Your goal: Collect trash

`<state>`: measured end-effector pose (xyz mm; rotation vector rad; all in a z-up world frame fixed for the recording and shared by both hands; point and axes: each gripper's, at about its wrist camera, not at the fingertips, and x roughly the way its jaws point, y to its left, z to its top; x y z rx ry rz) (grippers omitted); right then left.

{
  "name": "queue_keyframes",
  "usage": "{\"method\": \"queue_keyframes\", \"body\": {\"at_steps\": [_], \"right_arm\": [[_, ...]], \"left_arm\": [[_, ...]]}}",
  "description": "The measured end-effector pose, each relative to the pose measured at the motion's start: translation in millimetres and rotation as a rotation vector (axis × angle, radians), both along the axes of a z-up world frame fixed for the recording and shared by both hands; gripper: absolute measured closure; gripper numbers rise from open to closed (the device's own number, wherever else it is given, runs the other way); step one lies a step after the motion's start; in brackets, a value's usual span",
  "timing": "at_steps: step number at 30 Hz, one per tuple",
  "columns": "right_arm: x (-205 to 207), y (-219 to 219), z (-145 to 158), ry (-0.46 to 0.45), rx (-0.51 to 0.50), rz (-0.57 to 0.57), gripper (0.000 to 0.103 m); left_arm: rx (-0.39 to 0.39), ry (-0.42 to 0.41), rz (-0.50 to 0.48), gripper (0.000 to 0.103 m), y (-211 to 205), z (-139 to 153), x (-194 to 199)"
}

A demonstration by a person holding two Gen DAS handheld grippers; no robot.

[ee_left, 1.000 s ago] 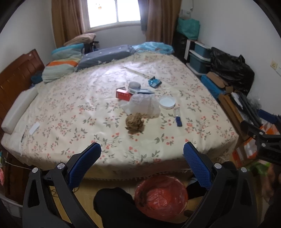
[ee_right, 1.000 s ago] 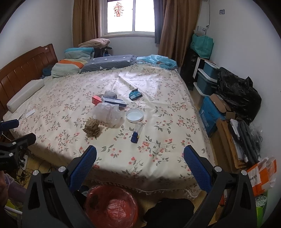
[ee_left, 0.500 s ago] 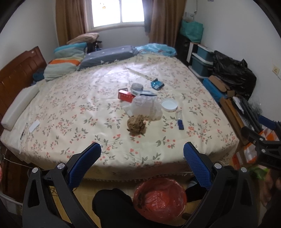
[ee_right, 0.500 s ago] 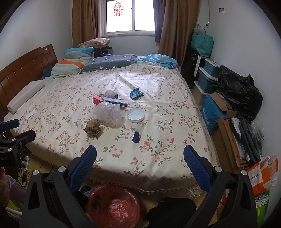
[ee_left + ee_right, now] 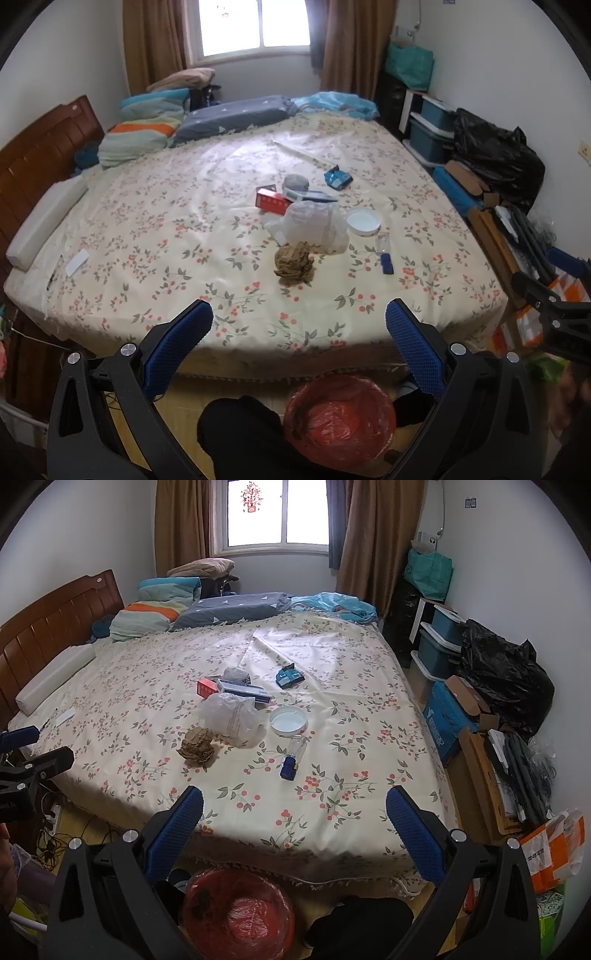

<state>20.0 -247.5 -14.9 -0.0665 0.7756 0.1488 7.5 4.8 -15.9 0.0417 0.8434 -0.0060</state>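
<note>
Trash lies mid-bed on the floral cover: a crumpled brown paper ball (image 5: 294, 263) (image 5: 197, 745), a clear plastic bag (image 5: 312, 227) (image 5: 231, 716), a red box (image 5: 272, 201), a white lid (image 5: 363, 220) (image 5: 289, 720), a small bottle with a blue cap (image 5: 385, 254) (image 5: 293, 758) and a blue packet (image 5: 338, 178) (image 5: 289, 676). A bin with a red liner (image 5: 340, 417) (image 5: 238, 914) stands on the floor at the bed's foot. My left gripper (image 5: 299, 325) and right gripper (image 5: 294, 812) are both open and empty, held above the bin, short of the bed.
Pillows (image 5: 147, 136) and a wooden headboard (image 5: 33, 162) are at the left. Boxes, blue bins and a black bag (image 5: 506, 675) crowd the floor along the right wall. A dark shoe or foot (image 5: 236, 432) is beside the bin. Cables (image 5: 55, 845) lie on the floor at the left.
Both grippers have risen and tilted up a little, so the bed looks lower and farther in view. The jaws stay open. Nothing on the bed has moved.
</note>
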Motion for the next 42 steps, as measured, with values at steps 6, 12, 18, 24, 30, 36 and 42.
{"method": "queue_keyframes", "body": {"at_steps": [6,12,18,24,30,36,42], "right_arm": [[0,1,-1,-0.001,0.000,0.000,0.005],[0,1,-2,0.000,0.001,0.002,0.005],[1,2,-2,0.003,0.002,0.001,0.005],[1,1,-3,0.004,0.003,0.001,0.005],[3,3,-7,0.007,0.004,0.005,0.005],[4,4,-8,0.005,0.002,0.005,0.005],[23,8,-29,-0.004,0.007,0.030,0.005]], "left_arm": [[-0.001,-0.001,0.000,0.006,1,0,0],[-0.003,0.002,-0.003,0.006,1,1,0],[-0.005,0.003,-0.002,0.006,1,0,0],[-0.004,0.003,-0.002,0.006,0,0,0],[-0.005,0.005,-0.002,0.006,1,-1,0],[-0.003,0.004,-0.003,0.006,1,-1,1],[0.039,-0.010,-0.029,0.006,1,-17,10]]}}
